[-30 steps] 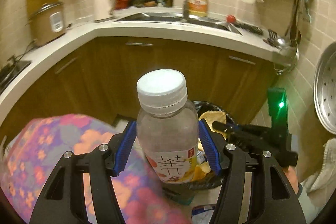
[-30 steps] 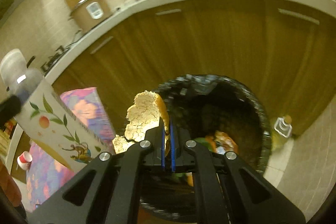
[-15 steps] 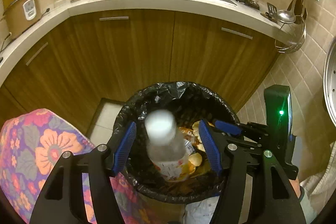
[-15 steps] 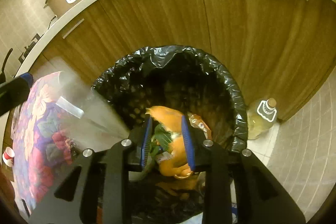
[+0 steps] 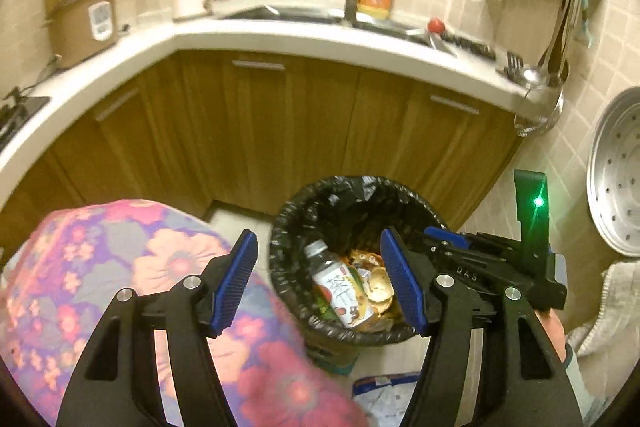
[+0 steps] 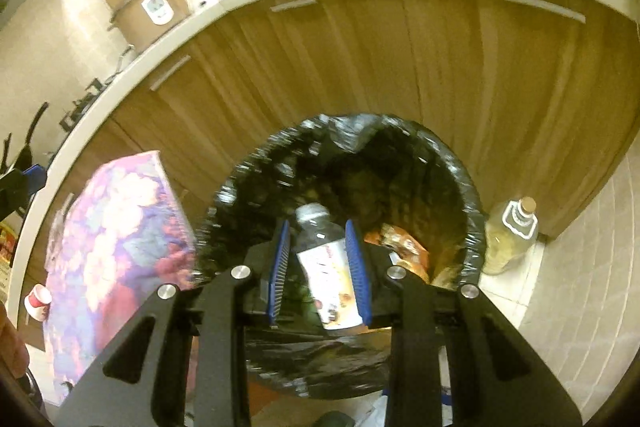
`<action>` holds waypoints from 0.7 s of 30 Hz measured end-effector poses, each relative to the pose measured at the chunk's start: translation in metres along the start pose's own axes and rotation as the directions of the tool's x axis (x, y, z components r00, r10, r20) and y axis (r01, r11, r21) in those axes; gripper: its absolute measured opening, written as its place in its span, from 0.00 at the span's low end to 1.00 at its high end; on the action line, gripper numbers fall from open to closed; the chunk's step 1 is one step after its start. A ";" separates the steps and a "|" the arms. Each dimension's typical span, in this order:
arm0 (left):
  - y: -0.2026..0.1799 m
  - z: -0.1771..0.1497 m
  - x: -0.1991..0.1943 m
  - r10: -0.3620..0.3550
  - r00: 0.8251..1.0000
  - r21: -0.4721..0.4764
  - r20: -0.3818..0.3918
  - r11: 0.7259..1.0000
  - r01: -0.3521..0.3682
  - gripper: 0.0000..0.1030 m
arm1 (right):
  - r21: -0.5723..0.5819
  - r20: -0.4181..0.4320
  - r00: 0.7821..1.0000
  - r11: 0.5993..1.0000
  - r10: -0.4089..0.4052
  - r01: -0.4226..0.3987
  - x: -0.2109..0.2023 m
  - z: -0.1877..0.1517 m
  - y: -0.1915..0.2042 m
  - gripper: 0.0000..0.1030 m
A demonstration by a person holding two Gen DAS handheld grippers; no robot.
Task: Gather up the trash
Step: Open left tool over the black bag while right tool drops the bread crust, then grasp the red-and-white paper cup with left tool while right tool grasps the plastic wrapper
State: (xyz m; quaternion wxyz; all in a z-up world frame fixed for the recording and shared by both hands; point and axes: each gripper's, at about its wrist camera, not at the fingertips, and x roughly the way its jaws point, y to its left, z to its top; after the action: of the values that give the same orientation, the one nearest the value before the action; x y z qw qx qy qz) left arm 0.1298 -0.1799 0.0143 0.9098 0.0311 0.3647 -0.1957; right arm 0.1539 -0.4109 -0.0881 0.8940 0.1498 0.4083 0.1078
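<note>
A black-lined trash bin [image 5: 280,255] [image 6: 468,195] stands on the floor before the wooden cabinets. Inside it lies a clear tea bottle [image 5: 340,287] [image 6: 324,267] with a white cap, on top of pale peel or crust pieces [image 5: 378,287] and an orange wrapper [image 6: 404,247]. My left gripper [image 5: 318,233] hovers above the bin's near left rim, open and empty. My right gripper [image 6: 317,223] is also open above the bin; the bottle shows between its fingers but lies far below them. The right gripper's black housing [image 5: 500,267] shows at the bin's right in the left wrist view.
A surface under a floral cloth [image 5: 120,287] [image 6: 120,219] stands close to the bin's left. A bottle of yellow liquid [image 6: 510,239] stands on the floor at its right. A white and blue wrapper [image 5: 384,395] lies on the floor in front. A steel steamer tray [image 5: 616,179] hangs at the right.
The left gripper let go of the bottle, which fell into the bin. The right gripper opened and dropped its pale crust piece into the bin. Both views have since pulled back a little.
</note>
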 end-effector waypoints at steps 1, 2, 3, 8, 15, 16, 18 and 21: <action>0.006 -0.002 -0.014 0.002 1.000 -0.003 0.017 1.000 -0.002 0.61 | -0.018 0.013 1.000 1.000 0.007 -0.007 -0.006 0.001 0.010 0.25; 0.011 -0.005 -0.028 0.007 0.999 -0.004 0.035 1.000 -0.007 0.64 | -0.035 0.025 1.000 0.999 0.014 -0.013 -0.011 0.002 0.019 0.25; 0.019 -0.009 -0.045 0.021 0.998 -0.009 0.060 1.000 -0.020 0.67 | -0.053 0.037 0.999 0.998 0.022 -0.020 -0.017 0.002 0.029 0.25; 0.056 -0.028 -0.120 0.101 0.981 -0.057 0.168 0.994 -0.092 0.72 | -0.125 0.065 0.994 0.989 0.083 -0.074 -0.034 0.004 0.081 0.25; 0.106 -0.068 -0.210 0.243 0.928 -0.153 0.283 0.966 -0.206 0.80 | -0.268 0.068 0.986 0.955 0.150 -0.126 -0.045 -0.006 0.167 0.25; 0.112 -0.074 -0.219 0.260 0.921 -0.168 0.292 0.961 -0.218 0.80 | -0.291 0.064 0.985 0.947 0.162 -0.137 -0.046 -0.009 0.181 0.25; 0.126 -0.088 -0.236 0.304 0.904 -0.198 0.302 0.947 -0.252 0.81 | -0.325 0.055 0.983 0.934 0.175 -0.148 -0.046 -0.014 0.203 0.25; 0.146 -0.108 -0.260 0.360 0.879 -0.246 0.313 0.924 -0.291 0.81 | -0.382 0.039 0.980 0.909 0.197 -0.168 -0.044 -0.023 0.239 0.25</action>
State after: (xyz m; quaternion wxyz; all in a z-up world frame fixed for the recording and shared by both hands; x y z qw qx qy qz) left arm -0.0566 0.0627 0.0982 0.9788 -0.0312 0.2021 -0.0054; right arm 0.0917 -0.1984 0.0135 0.9070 0.0169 0.3297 0.2615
